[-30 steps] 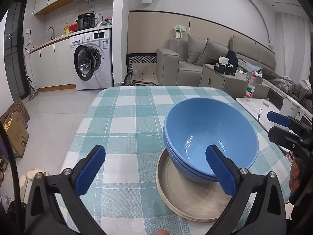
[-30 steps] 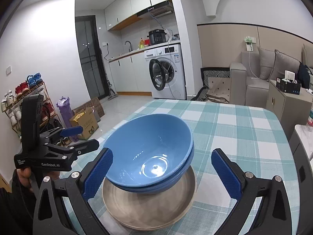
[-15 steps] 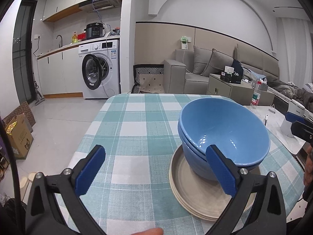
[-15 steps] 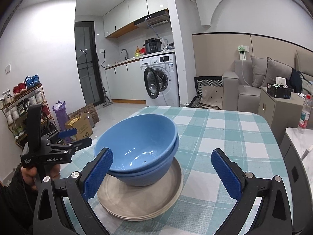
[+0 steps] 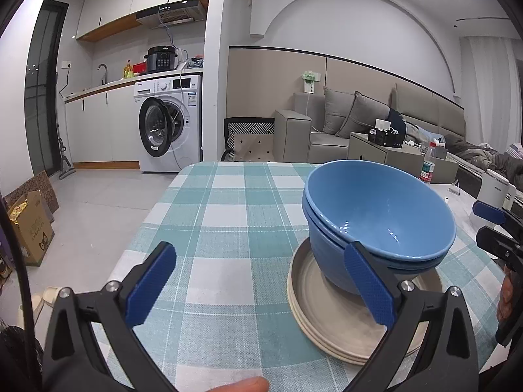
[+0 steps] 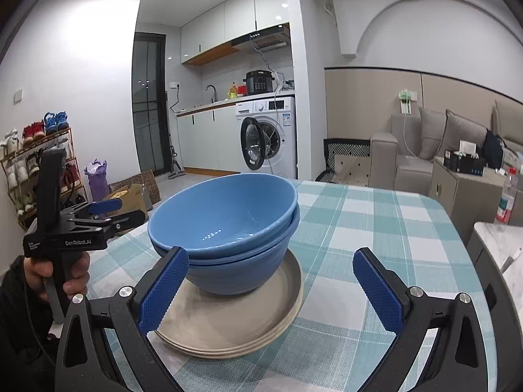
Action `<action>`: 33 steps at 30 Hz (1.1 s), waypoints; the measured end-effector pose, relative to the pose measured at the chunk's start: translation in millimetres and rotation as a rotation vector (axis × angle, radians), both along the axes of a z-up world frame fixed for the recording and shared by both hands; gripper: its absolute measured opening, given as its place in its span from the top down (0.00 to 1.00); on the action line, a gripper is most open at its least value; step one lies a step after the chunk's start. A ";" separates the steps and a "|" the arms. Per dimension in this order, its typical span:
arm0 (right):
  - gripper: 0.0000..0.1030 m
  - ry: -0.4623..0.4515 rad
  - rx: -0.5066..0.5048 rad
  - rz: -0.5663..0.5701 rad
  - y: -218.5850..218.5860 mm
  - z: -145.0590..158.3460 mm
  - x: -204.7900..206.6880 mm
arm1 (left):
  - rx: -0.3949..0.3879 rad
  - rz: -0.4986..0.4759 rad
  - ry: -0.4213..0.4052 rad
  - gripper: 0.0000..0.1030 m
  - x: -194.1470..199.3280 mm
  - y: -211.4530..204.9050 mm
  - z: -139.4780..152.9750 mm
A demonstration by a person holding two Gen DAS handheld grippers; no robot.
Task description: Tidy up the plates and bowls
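Observation:
Two nested blue bowls [image 5: 376, 215] sit on a stack of beige plates [image 5: 330, 320] on the checked tablecloth [image 5: 222, 215]. In the right wrist view the bowls [image 6: 225, 225] and plates [image 6: 235, 326] lie just ahead, left of centre. My left gripper [image 5: 261, 289] is open and empty, held near the table's front edge, left of the stack. My right gripper [image 6: 271, 289] is open and empty, just short of the stack. Each gripper shows in the other's view: the right one [image 5: 493, 225] at the right edge, the left one [image 6: 108, 214] at the left.
The table's left edge drops to a tiled floor with a cardboard box [image 5: 31, 225]. A marble side table [image 6: 500, 245] stands to the right. A washing machine [image 5: 166, 127], a sofa [image 5: 343, 127] and a cabinet [image 6: 464, 189] stand beyond the table.
Both grippers have drawn back and tilted up from the stack, so the bowls look lower and farther. Bowls and plates have not moved.

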State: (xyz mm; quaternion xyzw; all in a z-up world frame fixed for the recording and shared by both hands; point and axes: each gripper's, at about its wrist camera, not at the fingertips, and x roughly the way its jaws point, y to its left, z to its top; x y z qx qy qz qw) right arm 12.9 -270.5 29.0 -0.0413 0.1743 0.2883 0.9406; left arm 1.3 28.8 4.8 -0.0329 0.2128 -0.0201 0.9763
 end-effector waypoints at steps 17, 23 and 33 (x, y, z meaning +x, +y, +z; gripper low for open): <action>0.01 0.004 0.061 0.024 -1.6 -11.9 4.0 | 0.021 -0.010 -0.050 0.00 -1.8 -6.8 -10.8; 0.01 0.006 0.039 0.026 3.3 -16.6 3.5 | 0.021 -0.015 -0.051 0.00 -3.7 -7.8 -11.0; 0.01 0.006 0.029 0.038 5.8 -22.1 2.2 | 0.009 -0.001 -0.054 0.00 -4.9 -5.0 -10.6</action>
